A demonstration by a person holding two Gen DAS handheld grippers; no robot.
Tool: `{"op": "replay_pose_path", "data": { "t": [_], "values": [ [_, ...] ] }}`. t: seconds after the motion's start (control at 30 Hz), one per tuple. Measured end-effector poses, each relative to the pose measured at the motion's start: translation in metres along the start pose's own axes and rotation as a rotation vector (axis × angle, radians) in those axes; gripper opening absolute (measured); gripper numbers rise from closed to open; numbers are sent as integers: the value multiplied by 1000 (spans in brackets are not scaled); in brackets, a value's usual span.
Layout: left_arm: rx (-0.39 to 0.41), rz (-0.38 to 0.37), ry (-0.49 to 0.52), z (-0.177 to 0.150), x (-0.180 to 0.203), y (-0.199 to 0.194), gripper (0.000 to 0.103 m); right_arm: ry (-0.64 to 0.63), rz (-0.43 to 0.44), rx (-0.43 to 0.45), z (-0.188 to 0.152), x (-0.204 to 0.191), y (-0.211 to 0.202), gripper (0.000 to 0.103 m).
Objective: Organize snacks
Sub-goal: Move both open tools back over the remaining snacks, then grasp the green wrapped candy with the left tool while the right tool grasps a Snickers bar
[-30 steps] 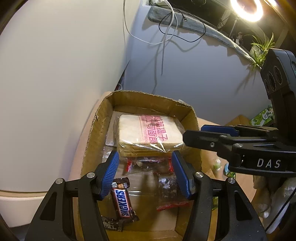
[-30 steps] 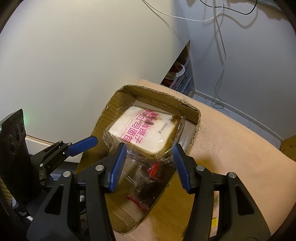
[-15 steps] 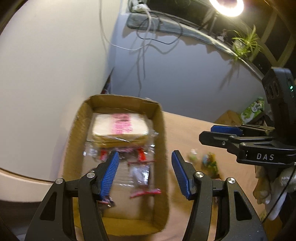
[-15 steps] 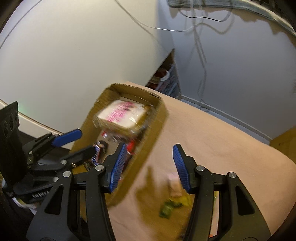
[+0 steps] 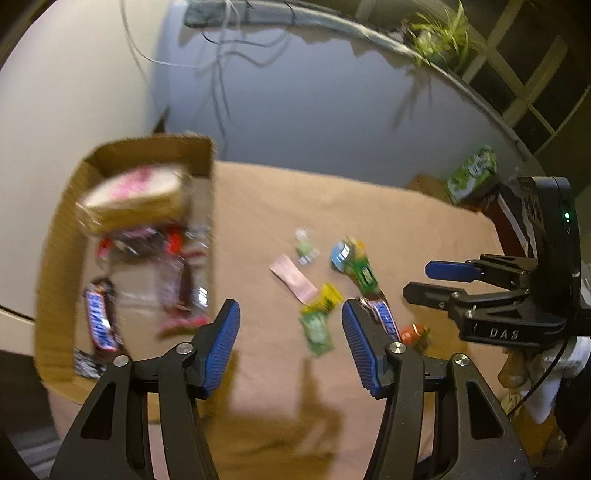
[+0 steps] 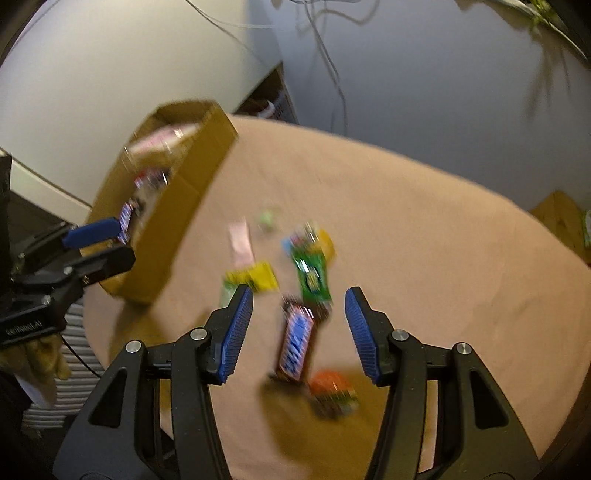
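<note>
A cardboard box (image 5: 55, 240) at the left holds a wrapped bread pack (image 5: 136, 199), a Snickers bar (image 5: 98, 317) and dark red-edged packets. Loose snacks lie on the beige cloth: a pink packet (image 5: 293, 277), a yellow one (image 5: 325, 299), a green bar (image 6: 312, 277), a second Snickers bar (image 6: 295, 343) and an orange sweet (image 6: 330, 387). My left gripper (image 5: 290, 310) hovers over the yellow and pale green packets, jaws closing with nothing gripped. My right gripper (image 6: 299, 295) hangs open above the loose Snickers bar, touching nothing.
The cloth-covered table (image 6: 424, 240) ends in a curved edge near the bottom left. A green carton (image 5: 472, 173) stands at the far right, a potted plant (image 5: 439, 33) on a ledge behind. Cables hang down the wall beyond the box.
Both grippers have swung right, from over the box to over the loose snacks on the cloth. The box now sits at the left of both views.
</note>
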State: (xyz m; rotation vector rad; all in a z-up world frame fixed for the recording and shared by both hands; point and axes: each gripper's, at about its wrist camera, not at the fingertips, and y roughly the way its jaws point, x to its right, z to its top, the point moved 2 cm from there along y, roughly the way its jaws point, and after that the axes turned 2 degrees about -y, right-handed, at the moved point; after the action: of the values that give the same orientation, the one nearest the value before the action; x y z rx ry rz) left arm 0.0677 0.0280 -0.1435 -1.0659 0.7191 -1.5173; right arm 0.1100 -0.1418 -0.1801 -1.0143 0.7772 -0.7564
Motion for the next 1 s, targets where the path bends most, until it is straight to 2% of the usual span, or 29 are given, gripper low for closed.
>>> {"op": "replay_pose_path", "data": {
  "t": [0.23, 0.33, 0.57, 0.7, 0.9, 1.0],
  "values": [
    [-70, -12, 9, -18, 23, 27, 41, -11, -11, -63, -38, -3, 19, 54],
    [-103, -6, 4, -22, 29, 38, 36, -15, -9, -70, -40, -9, 27, 54],
    [-149, 27, -14, -31, 32, 57, 35, -25, -39, -92, -44, -11, 43, 54],
    [-164, 22, -31, -32, 33, 64, 31, -22, -52, -106, -44, -14, 51, 54],
    [-181, 37, -52, -30, 33, 77, 30, -11, -61, -112, -41, -14, 60, 49],
    [-184, 44, -58, -30, 33, 80, 25, -13, -67, -111, -39, -14, 62, 47]
  ]
}}
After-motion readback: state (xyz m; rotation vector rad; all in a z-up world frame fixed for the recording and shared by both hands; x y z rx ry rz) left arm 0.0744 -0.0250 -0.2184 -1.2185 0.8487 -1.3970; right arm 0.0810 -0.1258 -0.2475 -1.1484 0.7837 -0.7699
